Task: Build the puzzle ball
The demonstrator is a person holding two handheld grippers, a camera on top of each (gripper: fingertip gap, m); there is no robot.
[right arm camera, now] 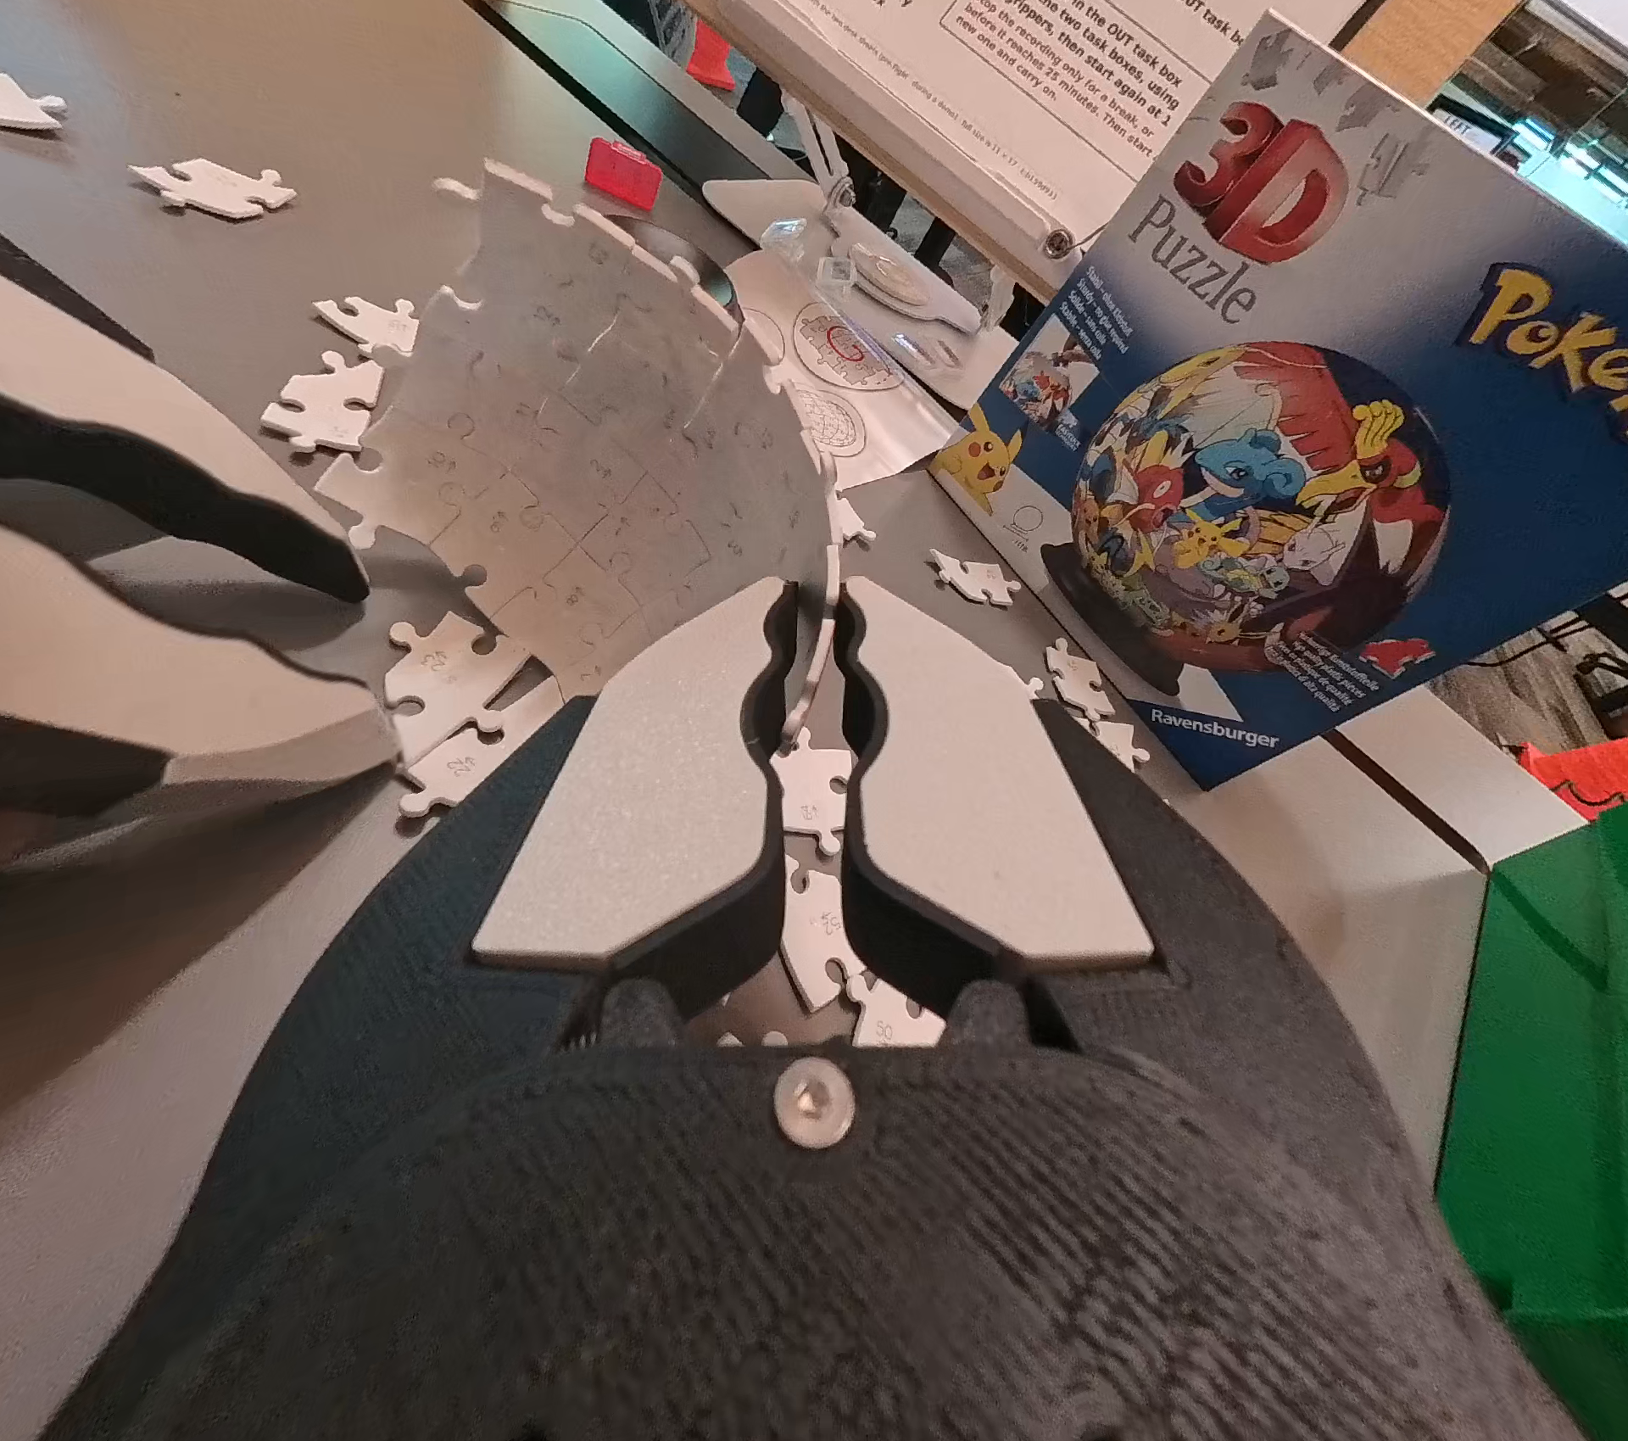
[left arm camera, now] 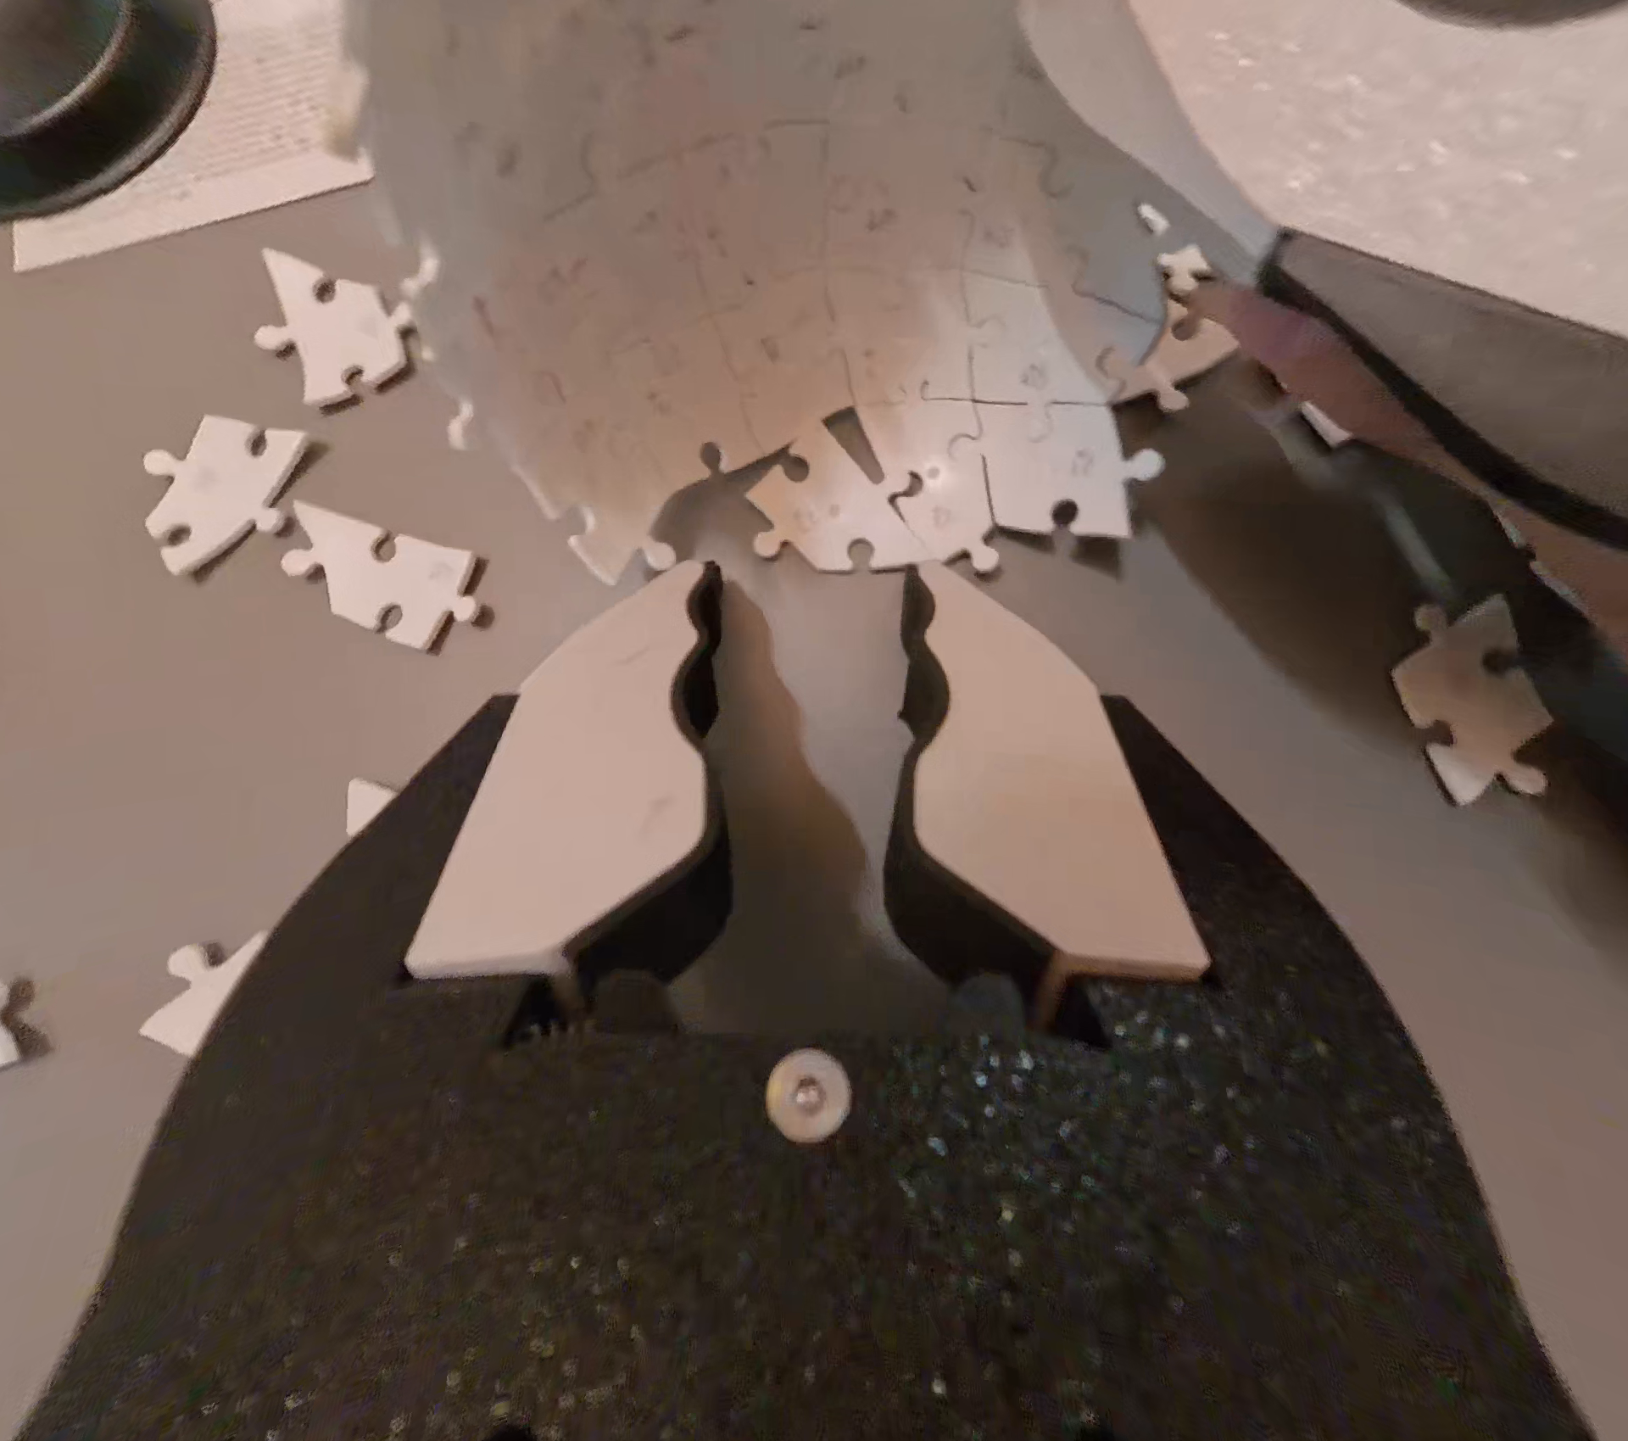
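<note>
Grey table (right arm camera: pixel 264 33) littered with loose white pieces (left arm camera: pixel 379 570), puzzle box (right arm camera: pixel 1321 447) off to the side. Right gripper (right arm camera: pixel 815 597) is clamped on the rim of the curved puzzle shell (right arm camera: pixel 581 465) (held upright). Left gripper (left arm camera: pixel 810 579) has its fingers apart, gripping nothing, just beside the shell's lower edge.

Loose puzzle pieces (left arm camera: pixel 379 575) crowd the table (left arm camera: pixel 176 738) around the puzzle shell (left arm camera: pixel 749 165).

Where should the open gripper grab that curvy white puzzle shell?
Probably the jagged lower rim of the puzzle shell, straight ahead of the left gripper. The wall is thin there and its knobby edge faces the open fingers. The right gripper already pinches another edge, so coming from the opposite side looks safest.
</note>
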